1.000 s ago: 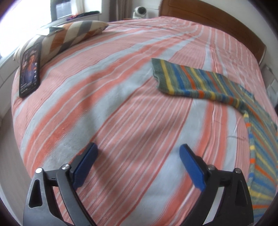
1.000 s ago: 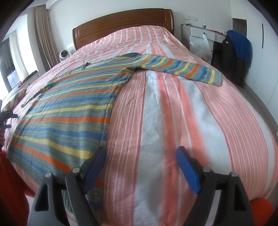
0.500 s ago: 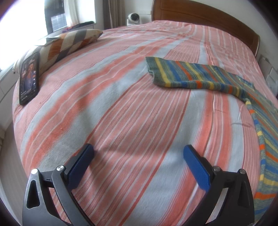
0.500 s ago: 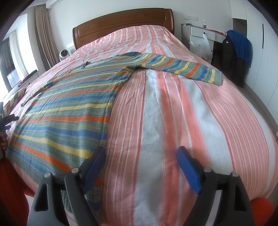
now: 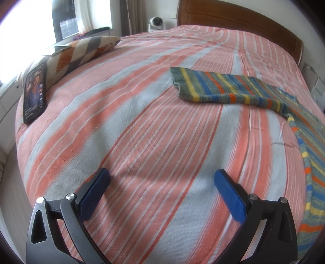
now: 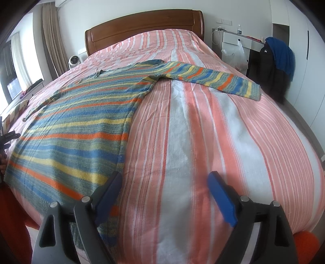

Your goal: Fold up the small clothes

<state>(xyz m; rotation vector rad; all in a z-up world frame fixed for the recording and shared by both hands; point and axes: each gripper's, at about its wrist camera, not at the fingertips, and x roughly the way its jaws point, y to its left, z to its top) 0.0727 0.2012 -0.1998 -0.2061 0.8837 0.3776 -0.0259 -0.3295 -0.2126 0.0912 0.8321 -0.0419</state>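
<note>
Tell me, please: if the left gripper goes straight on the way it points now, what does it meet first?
Most likely the bare striped bedspread. The left gripper is open and empty, and the sweater's sleeve lies farther off to the right, though depth is unclear.

The left gripper (image 5: 161, 178) has swung a little, so the sweater (image 5: 229, 89) sleeve's cuff now lies ahead of it and slightly right, less far off to the side than before. More of the wooden headboard (image 5: 239, 18) shows beyond its blue pads (image 5: 229, 195)
</note>
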